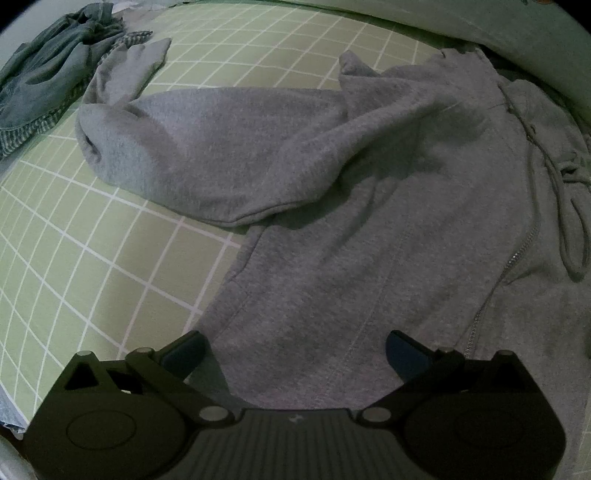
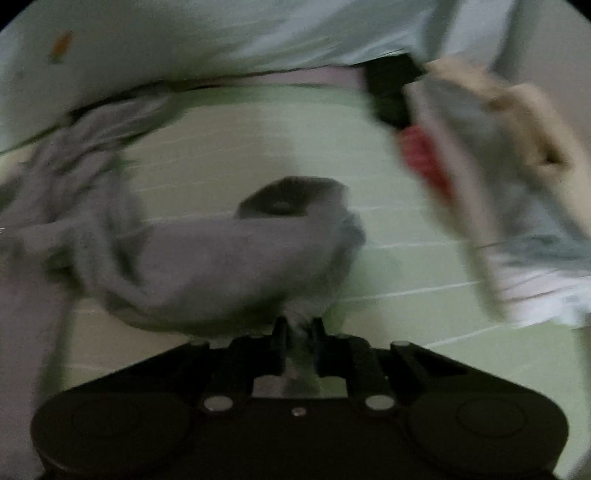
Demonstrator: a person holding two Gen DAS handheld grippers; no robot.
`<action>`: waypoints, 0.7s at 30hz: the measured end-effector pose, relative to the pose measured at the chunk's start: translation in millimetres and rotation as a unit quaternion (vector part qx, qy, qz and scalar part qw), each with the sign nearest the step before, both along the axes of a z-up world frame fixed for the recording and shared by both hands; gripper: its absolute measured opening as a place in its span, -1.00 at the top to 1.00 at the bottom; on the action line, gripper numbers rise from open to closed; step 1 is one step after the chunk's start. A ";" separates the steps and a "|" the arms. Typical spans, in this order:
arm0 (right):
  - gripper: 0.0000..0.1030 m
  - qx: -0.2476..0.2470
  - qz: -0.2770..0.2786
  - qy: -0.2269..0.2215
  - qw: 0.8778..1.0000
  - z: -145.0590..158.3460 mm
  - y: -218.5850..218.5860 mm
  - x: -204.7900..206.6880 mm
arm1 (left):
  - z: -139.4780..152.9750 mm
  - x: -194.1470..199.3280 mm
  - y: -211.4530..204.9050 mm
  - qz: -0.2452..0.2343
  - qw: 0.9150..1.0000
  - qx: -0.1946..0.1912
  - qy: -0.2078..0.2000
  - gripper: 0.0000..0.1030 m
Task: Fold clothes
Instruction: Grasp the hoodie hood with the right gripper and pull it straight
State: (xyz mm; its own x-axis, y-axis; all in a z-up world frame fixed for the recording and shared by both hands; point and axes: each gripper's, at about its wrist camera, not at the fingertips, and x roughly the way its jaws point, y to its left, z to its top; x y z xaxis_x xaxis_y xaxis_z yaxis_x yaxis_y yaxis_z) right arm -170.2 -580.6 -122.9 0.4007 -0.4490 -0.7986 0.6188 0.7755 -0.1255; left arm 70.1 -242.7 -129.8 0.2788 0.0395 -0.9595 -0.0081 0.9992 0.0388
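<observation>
A grey zip hoodie (image 1: 388,236) lies spread on a green checked bed sheet (image 1: 92,236). One sleeve (image 1: 207,147) bends across to the left, its cuff end pointing up-left. My left gripper (image 1: 295,350) hovers open over the hoodie's lower body, with nothing between its fingers. In the blurred right wrist view, my right gripper (image 2: 298,326) is shut on the other grey sleeve (image 2: 229,266), pinching the fabric near its open cuff (image 2: 291,203), which is lifted off the sheet (image 2: 399,280).
A crumpled denim garment (image 1: 48,70) lies at the far left of the bed. A pale pillow or wall (image 1: 480,18) borders the far side. In the right wrist view a heap of mixed clothes (image 2: 509,192), tan, grey, red and white, sits at the right.
</observation>
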 end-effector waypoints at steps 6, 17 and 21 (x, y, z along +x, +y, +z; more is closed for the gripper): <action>0.76 -0.088 -0.078 0.060 0.991 9.5 -41.6 -42.7 | 0.1 -1.1 3.3 -0.005 1.000 0.000 -0.002 -1.00; 0.64 -0.090 -0.168 0.077 0.979 7.6 -59.6 -70.7 | 2.0 -2.5 2.0 -0.005 1.000 -0.001 0.001 -1.00; 0.26 -0.050 -0.204 -0.056 0.976 30.3 -60.7 -74.1 | 2.7 -1.4 2.3 -0.004 1.000 -0.001 0.003 -1.00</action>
